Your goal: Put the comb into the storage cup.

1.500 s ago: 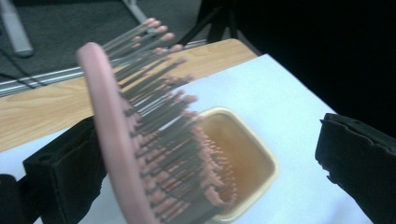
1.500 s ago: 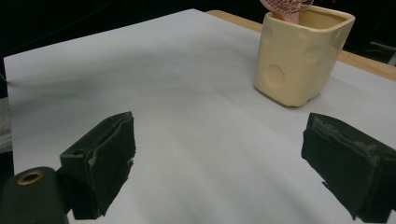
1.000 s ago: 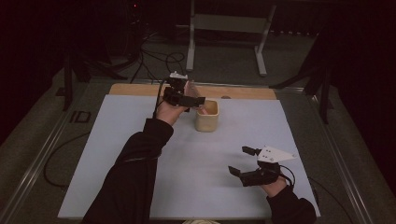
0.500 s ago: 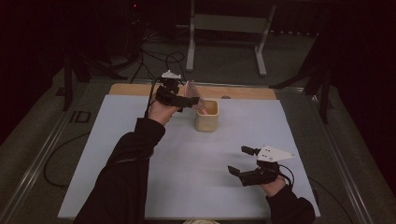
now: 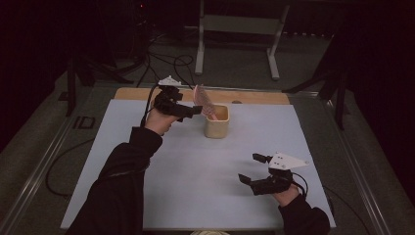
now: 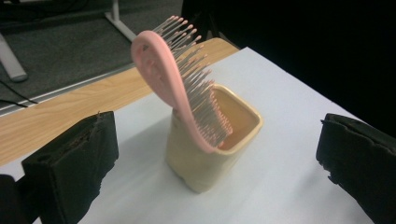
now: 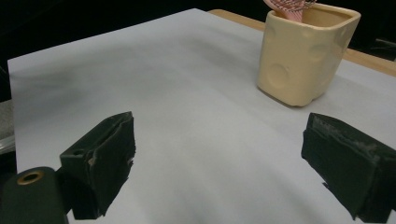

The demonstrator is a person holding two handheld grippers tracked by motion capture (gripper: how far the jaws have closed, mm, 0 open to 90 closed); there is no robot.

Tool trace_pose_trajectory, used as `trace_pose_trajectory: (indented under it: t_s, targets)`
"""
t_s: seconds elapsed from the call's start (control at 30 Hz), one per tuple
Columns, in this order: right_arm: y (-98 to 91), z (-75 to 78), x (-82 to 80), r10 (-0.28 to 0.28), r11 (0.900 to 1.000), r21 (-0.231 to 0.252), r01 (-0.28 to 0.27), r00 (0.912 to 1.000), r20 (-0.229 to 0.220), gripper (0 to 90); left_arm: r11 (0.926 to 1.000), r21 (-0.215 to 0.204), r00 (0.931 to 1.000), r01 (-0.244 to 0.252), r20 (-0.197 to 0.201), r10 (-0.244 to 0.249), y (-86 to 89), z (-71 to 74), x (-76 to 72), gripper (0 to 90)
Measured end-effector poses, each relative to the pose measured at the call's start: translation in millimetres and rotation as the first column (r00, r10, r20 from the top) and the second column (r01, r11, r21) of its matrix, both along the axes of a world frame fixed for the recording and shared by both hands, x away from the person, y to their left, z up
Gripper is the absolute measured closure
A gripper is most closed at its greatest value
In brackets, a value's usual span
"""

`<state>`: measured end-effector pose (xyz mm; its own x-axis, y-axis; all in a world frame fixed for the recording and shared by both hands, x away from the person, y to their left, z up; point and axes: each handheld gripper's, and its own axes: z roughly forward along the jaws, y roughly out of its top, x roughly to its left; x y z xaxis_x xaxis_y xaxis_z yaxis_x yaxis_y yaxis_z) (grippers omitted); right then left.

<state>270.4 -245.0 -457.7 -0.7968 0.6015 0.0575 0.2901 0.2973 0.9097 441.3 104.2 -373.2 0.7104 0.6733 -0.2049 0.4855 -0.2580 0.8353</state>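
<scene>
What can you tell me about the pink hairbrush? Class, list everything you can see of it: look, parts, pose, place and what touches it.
The pink plastic hairbrush has a curved, paddle-shaped head with small holes in its back and rows of thin bristles tipped with pink beads. It stands tilted in the cream square-mouthed cup, lower end inside and hidden, back resting against the rim, head sticking well above. The left claw is open beside it, not touching.

Darkness is swallowing the room's edges. A white metal stand is standing on grey carpet beyond the table, and black cables are trailing across the floor.
</scene>
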Motion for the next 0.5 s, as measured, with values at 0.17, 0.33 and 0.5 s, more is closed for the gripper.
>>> trace_pose_trajectory:
  t_s: [0.17,0.33,0.5]
  targets:
    - [1.0,-0.3,-0.3,-0.002,1.0000,0.002,0.002,1.0000,-0.006,9.5,0.9999,0.002,0.9999,0.013,0.003,-0.013,7.0,0.7,-6.6,0.0]
    - [1.3,0.0,-0.6,-0.002,1.0000,0.005,0.002,1.0000,-0.005,9.5,0.9995,0.001,0.9995,0.031,0.007,-0.031,16.3,-1.2,-16.0,0.0]
    - [0.6,-0.4,-0.3,-0.001,1.0000,-0.005,0.001,1.0000,0.000,9.5,0.9989,-0.004,0.9988,0.047,0.018,-0.047,21.9,-2.0,-22.9,0.0]
